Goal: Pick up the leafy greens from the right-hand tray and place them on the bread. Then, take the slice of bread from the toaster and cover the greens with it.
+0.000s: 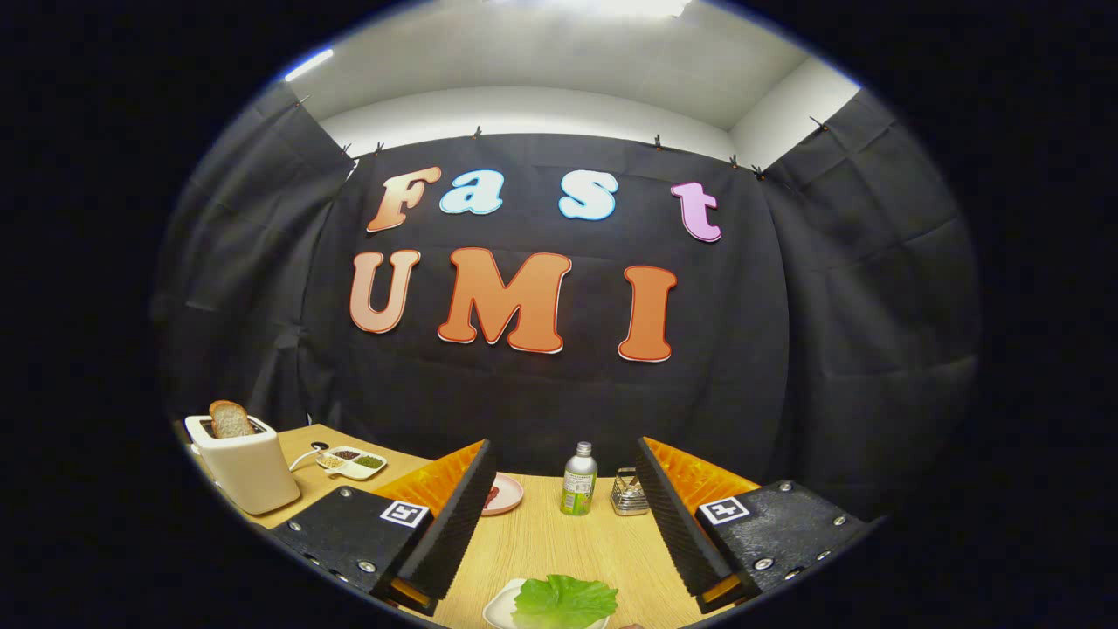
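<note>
On the wooden table [559, 546], between the two fingers and nearest the camera, lies one leafy green [564, 601], a single flat lettuce leaf resting on a white tray [498, 607]; part of the tray is cut off, so its full shape cannot be told. Gripper [559, 515] held above the table, its two fingers spread wide apart, holding nothing, neither one touching the leaf.

Far left corner of the table: one cream toaster [249, 472], upright. One slice of bread [231, 419] stands in its slot, browned crust up, roughly half of it showing above the top. A white cord [306, 459] runs from the toaster's side toward the back edge.

Just right of the toaster, near the back edge: one small white divided dish [356, 463], holding dark, green and pale fillings in separate sections; what they are cannot be told.

Beyond the left finger, partly hidden by it: one pink plate [507, 494] with something dark red on it.

Beyond the gap between the fingers, toward the back edge: one small bottle [579, 479], silver cap, green label, upright. Just right of it, close but apart, one small wire holder [628, 493], contents unclear.

Count: one leaf, one bread slice, one toaster, one bottle, one wire holder, one pink plate, one divided dish, one white tray.
</note>
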A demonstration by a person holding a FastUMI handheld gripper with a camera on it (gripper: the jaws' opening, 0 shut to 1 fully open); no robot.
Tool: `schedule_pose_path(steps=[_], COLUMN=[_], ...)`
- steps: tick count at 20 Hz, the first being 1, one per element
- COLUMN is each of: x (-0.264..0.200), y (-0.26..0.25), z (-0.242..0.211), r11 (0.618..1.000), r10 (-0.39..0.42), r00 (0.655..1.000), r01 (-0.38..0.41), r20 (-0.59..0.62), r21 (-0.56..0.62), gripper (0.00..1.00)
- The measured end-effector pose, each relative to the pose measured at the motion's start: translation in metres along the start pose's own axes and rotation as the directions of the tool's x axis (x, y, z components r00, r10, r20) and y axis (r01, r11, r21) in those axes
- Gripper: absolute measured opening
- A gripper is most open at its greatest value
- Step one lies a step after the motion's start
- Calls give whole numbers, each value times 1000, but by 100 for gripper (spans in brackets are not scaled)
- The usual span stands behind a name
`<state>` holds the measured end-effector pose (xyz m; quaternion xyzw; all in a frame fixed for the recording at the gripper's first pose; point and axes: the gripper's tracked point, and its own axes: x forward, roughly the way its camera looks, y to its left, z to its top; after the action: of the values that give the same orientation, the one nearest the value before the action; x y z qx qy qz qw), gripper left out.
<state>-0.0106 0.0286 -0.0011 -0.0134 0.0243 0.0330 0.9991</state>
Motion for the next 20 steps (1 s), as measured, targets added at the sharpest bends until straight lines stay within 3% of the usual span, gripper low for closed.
schedule_pose_path(steps=[4, 8, 10, 17, 20], x=[-6, 0, 2, 1, -3], y=[15, 18, 18, 20, 34], z=[-20, -52, -76, -147, -171], r11=[998, 998, 998, 997, 986], r10=[67, 59, 55, 71, 166], r00=[994, 980, 955, 810, 719], r01=[-68, -62, -61, -73, -130], r20=[-85, -193, -292, -582, -674], r21=[-10, -12, -12, 19, 104], gripper=[97, 97, 97, 96, 95])
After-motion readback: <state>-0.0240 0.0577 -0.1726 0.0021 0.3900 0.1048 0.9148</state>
